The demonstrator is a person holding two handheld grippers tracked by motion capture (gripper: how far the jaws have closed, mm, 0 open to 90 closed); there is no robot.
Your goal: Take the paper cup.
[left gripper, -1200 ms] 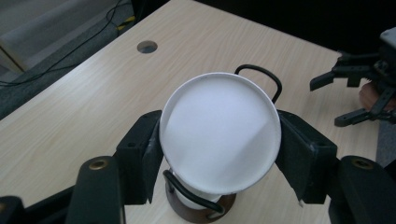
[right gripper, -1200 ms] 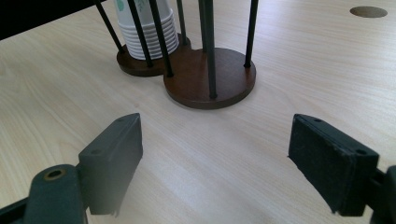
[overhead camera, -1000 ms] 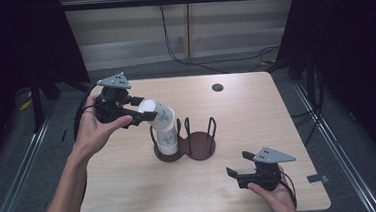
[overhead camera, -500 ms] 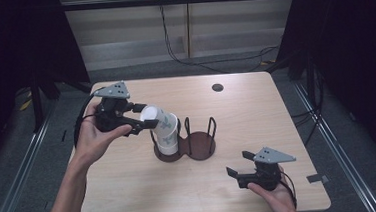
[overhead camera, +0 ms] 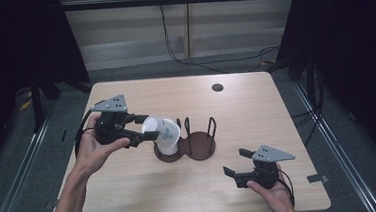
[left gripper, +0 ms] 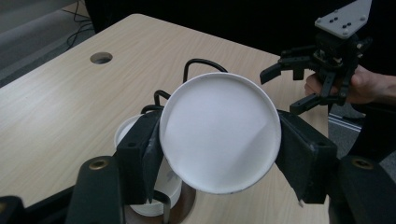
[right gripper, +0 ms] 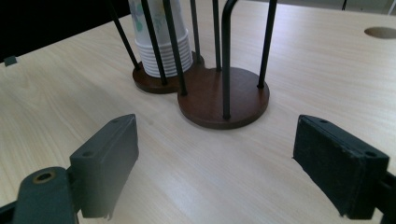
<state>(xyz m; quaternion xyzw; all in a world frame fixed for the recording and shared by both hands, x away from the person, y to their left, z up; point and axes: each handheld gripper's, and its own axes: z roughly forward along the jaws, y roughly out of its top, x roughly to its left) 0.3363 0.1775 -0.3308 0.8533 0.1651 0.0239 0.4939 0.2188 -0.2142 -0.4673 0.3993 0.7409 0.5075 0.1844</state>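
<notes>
Two grippers work over the pale wooden surface in the high view. At about nine o'clock from the holder, the left gripper has its fingers clamped on the sides of a white paper cup, which lies tipped on its side with its bottom toward the hand, above the stack of cups standing in the holder's left ring. In the left gripper view the cup's round white bottom sits between the two black pads, which press on it from either side, and the rim of the stack shows just below and behind it. The dark wooden holder stands near the middle of the surface, its right ring bare between thin black upright rods. A small round hole lies in the surface at about one o'clock from the holder. At about five o'clock from the holder, well apart from it, the right gripper rests in the person's hand, its fingers having just been opening and now spread wide with nothing between them. In the right gripper view the holder and the ribbed stack stand beyond the parted pads.
</notes>
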